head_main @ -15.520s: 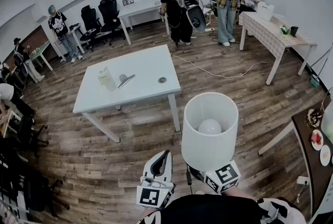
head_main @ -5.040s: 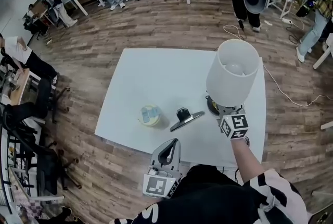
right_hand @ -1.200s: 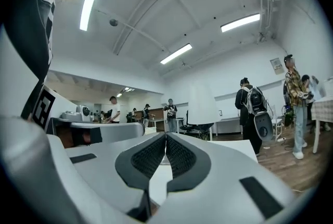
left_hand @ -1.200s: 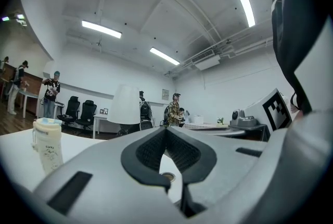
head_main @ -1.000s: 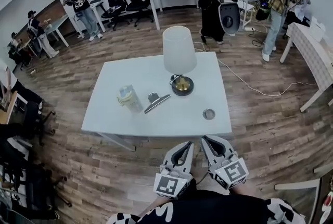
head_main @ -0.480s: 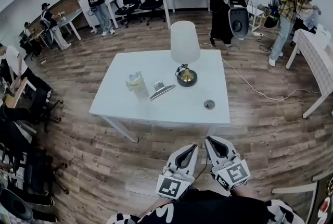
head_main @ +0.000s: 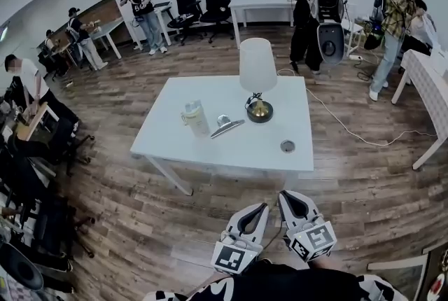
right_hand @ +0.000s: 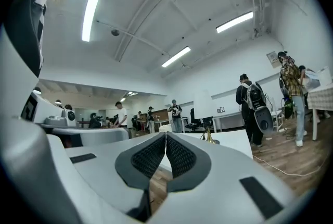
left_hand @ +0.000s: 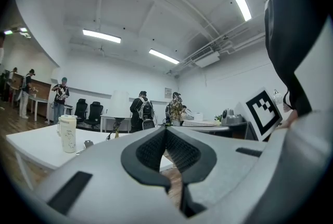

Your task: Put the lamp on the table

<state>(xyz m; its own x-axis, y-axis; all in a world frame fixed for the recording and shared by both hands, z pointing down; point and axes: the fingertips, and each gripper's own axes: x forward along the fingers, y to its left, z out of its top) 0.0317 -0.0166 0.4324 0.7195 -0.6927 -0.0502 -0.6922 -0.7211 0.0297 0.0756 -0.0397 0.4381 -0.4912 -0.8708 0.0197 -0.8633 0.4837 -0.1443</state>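
The lamp (head_main: 257, 75), with a white shade and a dark round base with brass stem, stands upright on the white table (head_main: 238, 145), toward its right half. It also shows small in the left gripper view as the lamp (left_hand: 118, 108) and in the right gripper view as the lamp (right_hand: 204, 113). Both grippers are held low and close to my body, well short of the table's near edge. My left gripper (head_main: 262, 208) is shut and empty. My right gripper (head_main: 284, 195) is shut and empty beside it.
On the table stand a pale lidded cup (head_main: 195, 117), a small metal desk item (head_main: 226, 124) and a round cable port (head_main: 288, 146). Several people stand around the room. A white cable (head_main: 350, 130) trails across the wooden floor at right. Office chairs (head_main: 203, 2) line the back.
I have stepped back from the table: it and the lamp look smaller and farther in the head view. Both grippers stay shut near my body.
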